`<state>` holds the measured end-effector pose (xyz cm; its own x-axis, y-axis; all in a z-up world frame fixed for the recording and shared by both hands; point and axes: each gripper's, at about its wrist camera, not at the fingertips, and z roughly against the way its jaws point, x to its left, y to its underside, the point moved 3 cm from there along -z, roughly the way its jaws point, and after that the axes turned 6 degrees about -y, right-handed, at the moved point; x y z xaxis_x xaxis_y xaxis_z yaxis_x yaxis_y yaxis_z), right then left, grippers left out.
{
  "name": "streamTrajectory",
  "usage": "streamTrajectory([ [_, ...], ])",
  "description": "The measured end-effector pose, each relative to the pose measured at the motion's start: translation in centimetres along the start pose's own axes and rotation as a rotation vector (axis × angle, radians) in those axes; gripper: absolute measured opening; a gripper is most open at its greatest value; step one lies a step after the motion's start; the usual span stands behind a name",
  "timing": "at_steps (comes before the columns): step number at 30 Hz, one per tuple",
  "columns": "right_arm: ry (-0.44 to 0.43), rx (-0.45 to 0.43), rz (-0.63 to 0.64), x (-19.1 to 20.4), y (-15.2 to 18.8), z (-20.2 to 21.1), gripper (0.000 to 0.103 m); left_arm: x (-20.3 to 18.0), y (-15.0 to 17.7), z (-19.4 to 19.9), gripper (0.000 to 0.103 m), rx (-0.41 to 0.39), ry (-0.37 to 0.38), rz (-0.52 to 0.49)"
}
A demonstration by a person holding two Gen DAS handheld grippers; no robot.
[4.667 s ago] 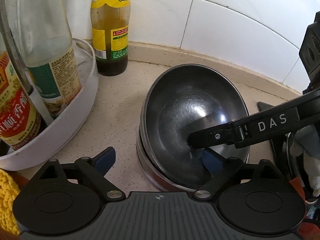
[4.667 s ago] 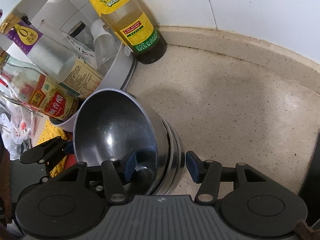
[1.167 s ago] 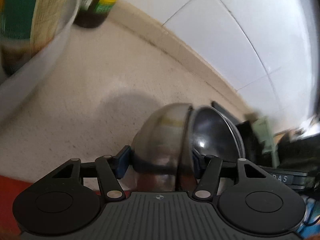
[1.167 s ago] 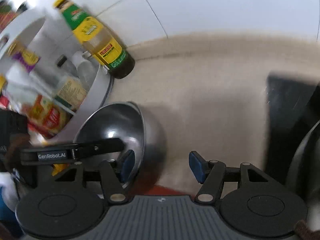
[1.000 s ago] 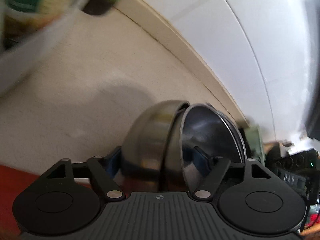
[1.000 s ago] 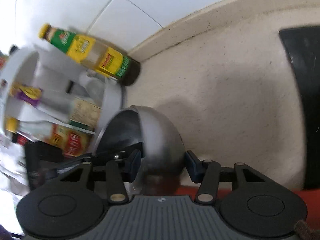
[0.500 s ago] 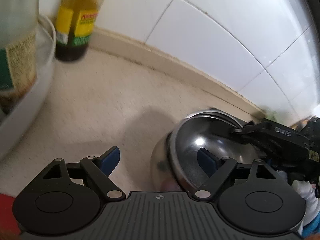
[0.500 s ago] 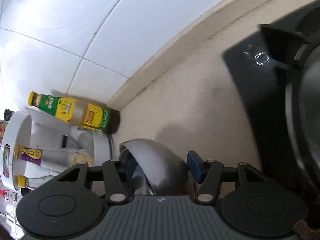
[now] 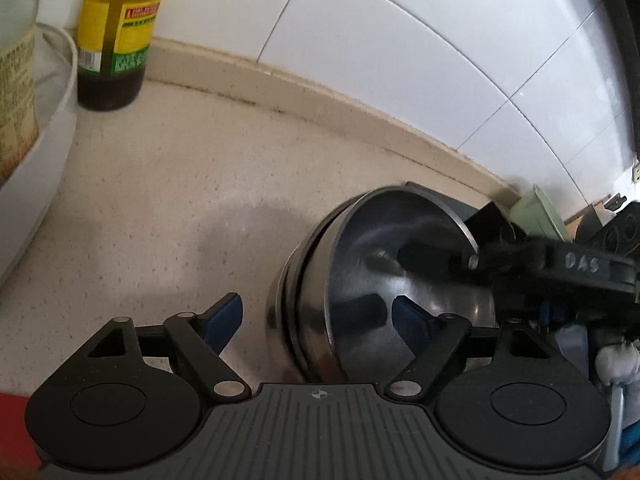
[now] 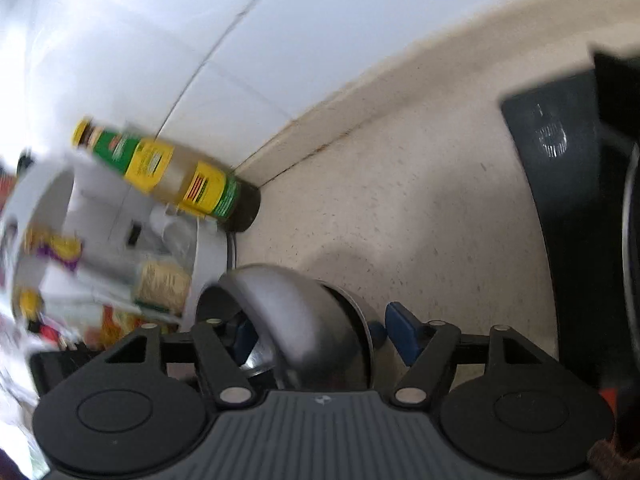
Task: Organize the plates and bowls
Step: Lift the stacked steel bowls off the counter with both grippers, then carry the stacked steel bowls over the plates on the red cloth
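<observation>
Bowls: a nested stack of steel bowls (image 9: 320,312), shiny and grey, tipped on edge with the open side facing my right gripper; several rims show stacked close together. They sit low over the speckled beige counter (image 9: 160,200), near the black stovetop (image 10: 560,184) — I cannot tell whether they touch the counter.
My left gripper (image 9: 316,316): pointed toward the tiled wall (image 9: 400,60), jaws spread wide; the stack's wall stands between the two blue pads, one pad inside the bowl, the other well clear on the outside.
My right gripper (image 10: 316,332): aimed along the counter, tilted; jaws straddle the same stack — one finger inside, the other just beside the outer shell. Whether they pinch it I cannot tell.
Nearby: a yellow-labelled bottle (image 9: 116,36) beside a white rack (image 9: 36,152).
</observation>
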<state>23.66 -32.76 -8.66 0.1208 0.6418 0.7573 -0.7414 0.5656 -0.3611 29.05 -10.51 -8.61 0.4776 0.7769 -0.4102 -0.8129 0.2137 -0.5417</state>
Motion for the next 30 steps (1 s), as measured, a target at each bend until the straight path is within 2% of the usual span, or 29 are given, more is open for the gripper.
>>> streamTrajectory([
  [1, 0.005, 0.000, 0.006, 0.0, 0.1, 0.2, 0.058, 0.1, 0.0, 0.1, 0.084, -0.004, 0.002, 0.018],
  [3, 0.006, 0.027, -0.051, -1.1, 0.2, 0.7, 0.046, 0.2, 0.0, 0.2, 0.085, 0.004, 0.014, 0.045],
  [5, -0.020, 0.042, -0.104, -2.1, 0.0, 0.8, 0.045, 0.1, 0.2, -0.3, 0.087, 0.043, 0.014, 0.044],
  [10, -0.054, 0.096, -0.156, -2.7, 0.6, 0.1, 0.045, 0.1, 0.6, 1.0, 0.090, 0.021, 0.058, -0.034],
  [13, -0.020, 0.100, -0.073, -1.8, 0.3, 0.3, 0.046, 0.0, 1.1, 1.9, 0.095, -0.005, 0.059, -0.155],
  [16, -0.029, 0.125, -0.044, -0.8, -0.1, -0.3, 0.058, -0.8, 2.1, 2.2, 0.095, -0.026, 0.072, -0.250],
  [19, -0.024, 0.155, -0.006, -0.3, -0.4, -1.6, 0.060, -0.8, 2.6, 2.1, 0.096, -0.066, 0.072, -0.300],
  [23, -0.023, 0.219, -0.007, -0.8, -0.1, -3.1, 0.061, -0.7, 2.4, 1.8, 0.097, -0.074, 0.102, -0.311],
  [25, -0.061, 0.222, -0.042, -1.3, 0.1, -3.3, 0.058, -0.6, 2.2, 1.8, 0.099, -0.063, 0.116, -0.296],
  [28, -0.075, 0.217, -0.058, -1.5, 0.4, -3.1, 0.057, -1.3, 2.2, 1.2, 0.097, -0.073, 0.084, -0.282],
  [30, -0.080, 0.222, -0.087, -1.8, 0.6, -2.9, 0.056, -1.5, 2.2, 1.4, 0.088, -0.084, 0.050, -0.280],
])
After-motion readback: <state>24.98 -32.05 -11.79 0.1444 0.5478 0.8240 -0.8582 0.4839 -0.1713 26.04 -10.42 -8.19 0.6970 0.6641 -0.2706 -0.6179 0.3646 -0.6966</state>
